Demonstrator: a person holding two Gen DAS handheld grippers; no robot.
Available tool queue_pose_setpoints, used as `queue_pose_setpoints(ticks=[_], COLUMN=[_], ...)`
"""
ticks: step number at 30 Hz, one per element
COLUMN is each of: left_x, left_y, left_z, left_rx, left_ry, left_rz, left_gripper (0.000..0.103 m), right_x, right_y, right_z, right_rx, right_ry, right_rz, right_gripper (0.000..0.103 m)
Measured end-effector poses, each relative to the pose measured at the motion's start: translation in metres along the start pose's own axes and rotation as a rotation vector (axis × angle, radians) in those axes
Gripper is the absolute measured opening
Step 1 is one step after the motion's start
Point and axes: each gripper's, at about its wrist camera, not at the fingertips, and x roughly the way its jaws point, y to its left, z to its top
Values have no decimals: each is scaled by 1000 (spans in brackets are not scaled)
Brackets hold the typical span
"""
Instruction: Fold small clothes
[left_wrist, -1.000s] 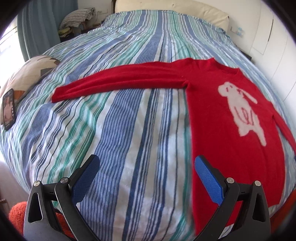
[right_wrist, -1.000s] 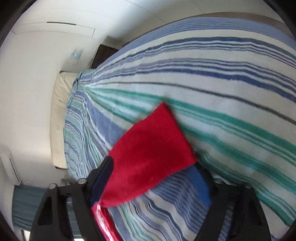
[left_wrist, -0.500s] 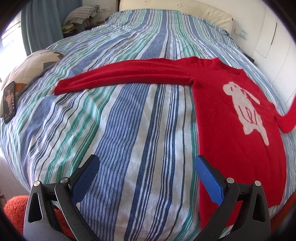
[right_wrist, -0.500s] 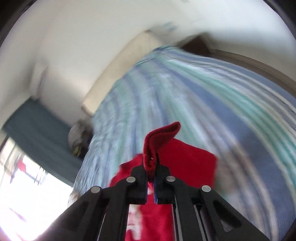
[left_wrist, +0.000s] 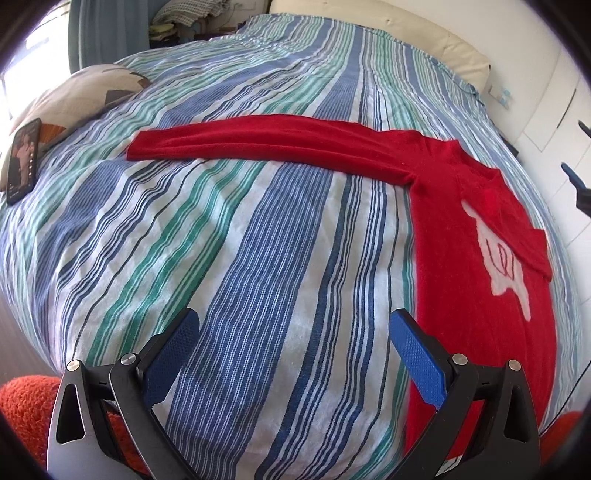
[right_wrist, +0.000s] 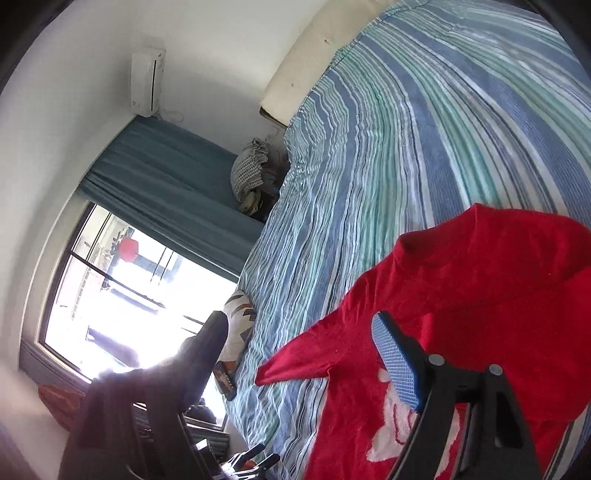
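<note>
A red sweater (left_wrist: 461, 266) with a white animal figure lies flat on the striped bed (left_wrist: 240, 258). One sleeve (left_wrist: 277, 144) stretches out to the left. The other sleeve (left_wrist: 517, 221) lies folded across the chest and covers part of the figure. My left gripper (left_wrist: 293, 317) hovers open over bare bedcover near the bed's front edge, just left of the sweater's hem. My right gripper (right_wrist: 303, 343) is above the sweater (right_wrist: 480, 295); its jaws are opening and nothing is between them. Its blue pad (right_wrist: 395, 362) shows against the red knit.
A phone (left_wrist: 24, 158) rests on a patterned pillow (left_wrist: 81, 88) at the bed's left edge. A cream headboard (left_wrist: 406, 40) is at the far end. Orange fluffy fabric (left_wrist: 22, 398) sits below the front edge. A blue curtain (right_wrist: 166, 184) and a bright window (right_wrist: 122, 295) are beyond.
My right gripper closed on the sleeve cuff, carried it up and over the sweater's chest, then let it go and opened. The left gripper shifted slightly and stayed open.
</note>
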Motion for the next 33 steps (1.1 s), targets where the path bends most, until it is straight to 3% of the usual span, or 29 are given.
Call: queue_pose_setpoints(ticks=[4,9,11,12,13,14,16,19,21,23,24,27,33], left_x=[1,8,11,11,12,11,11,11,12,12,12,11,7], left_y=[-3,-14,-18,-19,-20,-20,-18,-15,-15,-17,-18,-22,-16], left_z=[1,0,-2,-4,-5,-6,-7,-5,-4,-4,-4,-6,-6], left_rx=[8,46,64,73,82,86,84,67,61,65,72,95,71], left_ry=[-3,8,14,15,16,16,15,16,16,15,15,14,7], left_rz=[-13,14,34,44,54,63,69,57,52,48,48,55,50], left_gripper=[103,102,103,103,103,103,103,103,103,103,103,103,103], right_x=[-34,-37,-28,-22,-17,-18,-26,-38,-43,-44,-45,-51,-63], right_y=[-41,-116,-147,-164,-173,-176,-160,-97,-53,-16,-3,33,60], right_z=[7,-21,-43,-54,-61,-65,-70,-84,-94,-113,-121,-137,-157], right_rx=[20,177,219,222,215,196,110,-137,-281,-427,-489,-575,-569], right_ry=[2,81,124,154,160,147,95,43,26,5,-20,-73,-80], right_rz=[-218,-267,-341,-443,-491,-526,-594,-781,-869,-1032,-1097,-1197,-1246], right_gripper=[80,80,80,77,70,56,56,69,82,96,98,98,98])
